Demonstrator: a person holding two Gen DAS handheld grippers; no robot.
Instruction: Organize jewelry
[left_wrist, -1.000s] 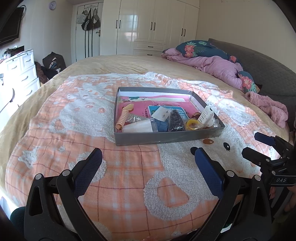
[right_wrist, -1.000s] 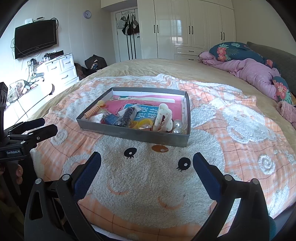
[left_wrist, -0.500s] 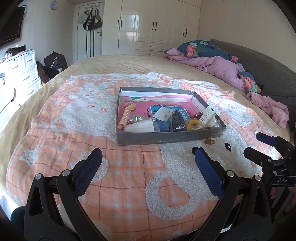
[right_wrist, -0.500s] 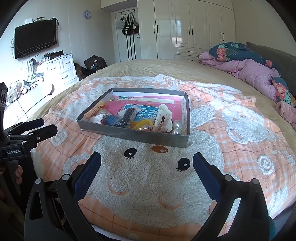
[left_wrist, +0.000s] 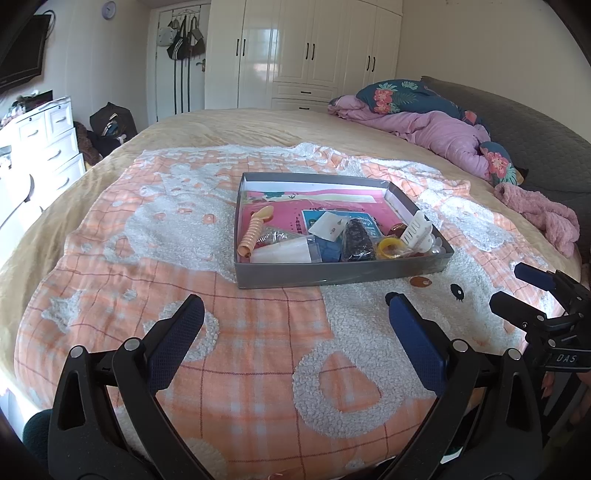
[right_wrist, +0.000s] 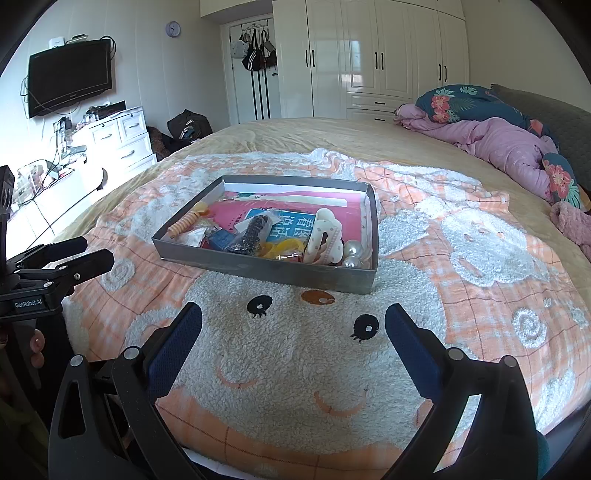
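A shallow grey box (left_wrist: 332, 274) (right_wrist: 266, 268) lies on the orange-and-white blanket in the middle of the bed. Inside it are an orange spiral hair tie (left_wrist: 251, 238) (right_wrist: 183, 222), a white claw clip (left_wrist: 417, 232) (right_wrist: 325, 240), a dark beaded piece in a clear bag (left_wrist: 356, 240) (right_wrist: 251, 234), a yellow ring (left_wrist: 390, 246) and pearls (right_wrist: 351, 254). My left gripper (left_wrist: 295, 332) is open, low over the blanket, short of the box. My right gripper (right_wrist: 293, 341) is open as well, also short of the box, nothing between its fingers.
Pink and floral bedding (left_wrist: 443, 129) (right_wrist: 509, 144) is piled at the bed's far right. White drawers (left_wrist: 40, 147) (right_wrist: 118, 136) stand on the left, a white wardrobe (right_wrist: 369, 55) beyond. The right gripper's fingers (left_wrist: 532, 295) show in the left view, the left gripper's fingers (right_wrist: 74, 258) in the right view.
The left wrist view has shifted slightly, so the box sits a little further right and higher in it. The right view is almost unchanged. Both grippers stay open.
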